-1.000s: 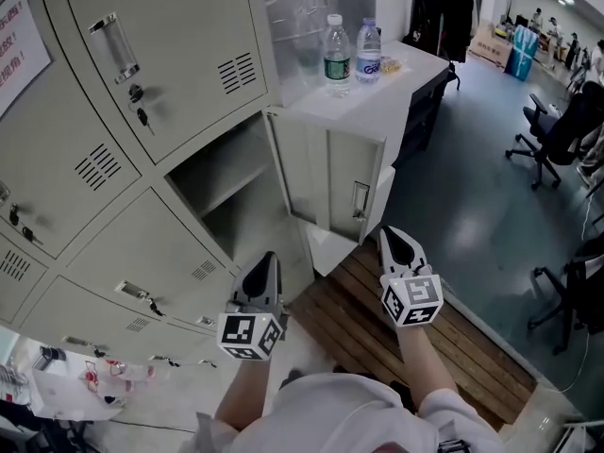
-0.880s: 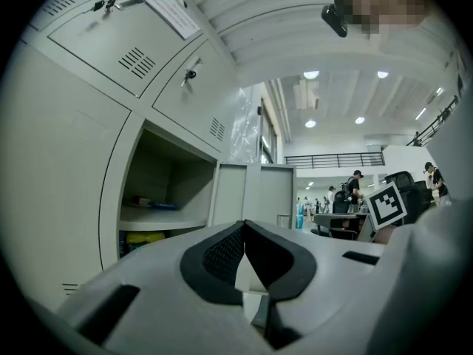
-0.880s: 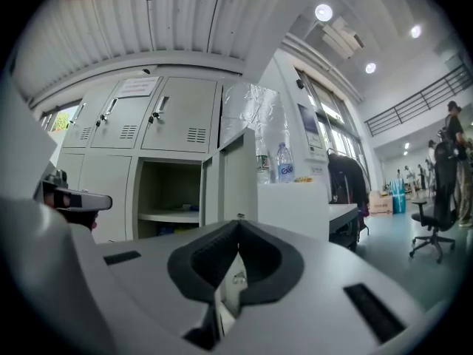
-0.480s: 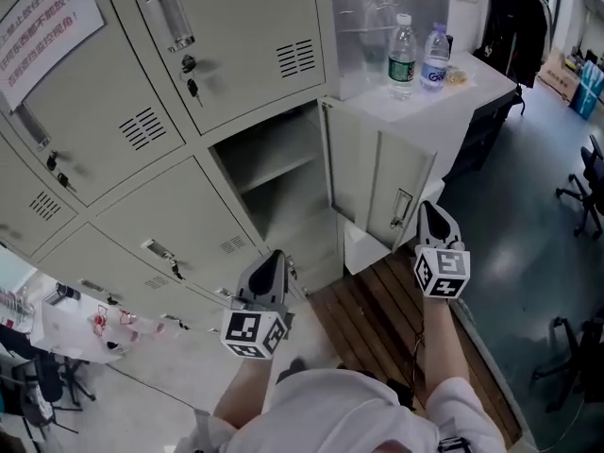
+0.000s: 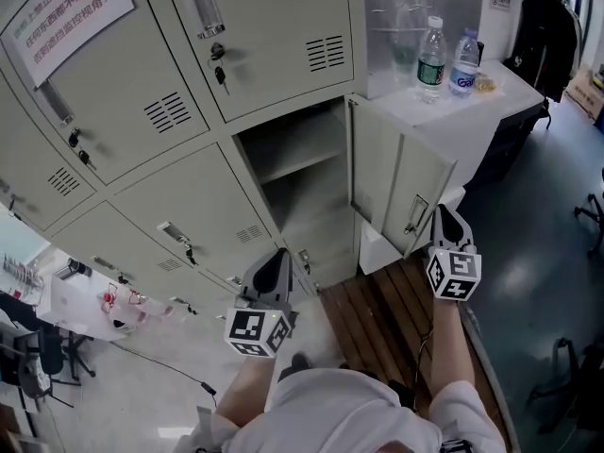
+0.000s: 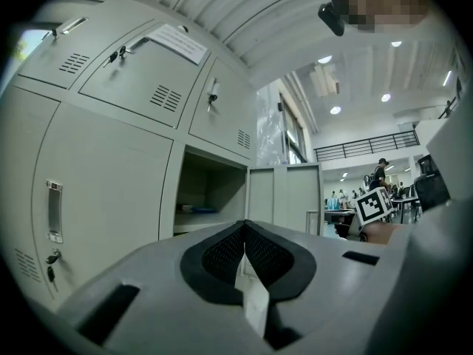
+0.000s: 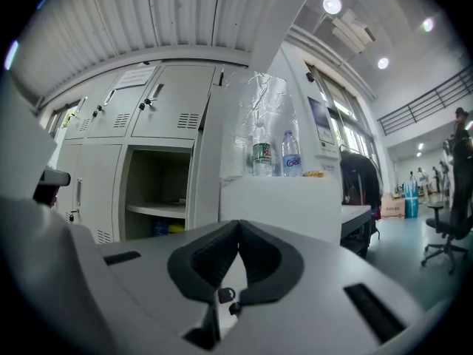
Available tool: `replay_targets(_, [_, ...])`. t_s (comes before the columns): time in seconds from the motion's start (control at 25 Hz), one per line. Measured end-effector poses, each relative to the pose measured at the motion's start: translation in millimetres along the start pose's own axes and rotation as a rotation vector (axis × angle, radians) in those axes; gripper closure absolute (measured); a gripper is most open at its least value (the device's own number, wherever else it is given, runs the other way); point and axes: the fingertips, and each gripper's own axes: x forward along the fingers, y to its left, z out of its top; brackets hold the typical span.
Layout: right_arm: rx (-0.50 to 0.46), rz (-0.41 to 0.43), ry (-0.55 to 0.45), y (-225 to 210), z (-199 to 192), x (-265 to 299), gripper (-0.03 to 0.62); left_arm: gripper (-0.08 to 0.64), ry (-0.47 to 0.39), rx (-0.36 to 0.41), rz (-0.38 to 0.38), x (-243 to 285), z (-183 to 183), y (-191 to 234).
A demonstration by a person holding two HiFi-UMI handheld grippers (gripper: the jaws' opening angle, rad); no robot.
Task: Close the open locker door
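The open locker (image 5: 294,185) shows a shelf inside, in the middle row of grey lockers. Its door (image 5: 401,185) stands swung out to the right, with the latch handle (image 5: 415,214) near its free edge. My right gripper (image 5: 444,215) is shut and empty, just below that free edge; I cannot tell whether it touches. My left gripper (image 5: 276,259) is shut and empty, low in front of the lockers, left of the door. The left gripper view has its closed jaws (image 6: 244,229) before the door (image 6: 284,197). In the right gripper view the shut gripper (image 7: 238,229) faces the door's edge (image 7: 204,161).
A white cabinet (image 5: 491,102) beside the door carries two water bottles (image 5: 432,60). A slatted wooden platform (image 5: 392,321) lies under my right arm. Keys hang in neighbouring locker doors (image 5: 219,64). A dark coat (image 5: 549,28) hangs at the back right.
The head view has swung left and up along the lockers. My right gripper has come closer to the door's free edge. The left gripper and the door's angle look unchanged.
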Motion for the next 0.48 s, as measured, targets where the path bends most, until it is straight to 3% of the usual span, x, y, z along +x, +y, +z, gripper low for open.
replay_targets(0.48, [0.021, 0.132, 0.004, 78.3, -6.1, -19.7, 0.580, 0.552, -0.023, -0.028, 0.015, -11.8, 1.3, 9.5])
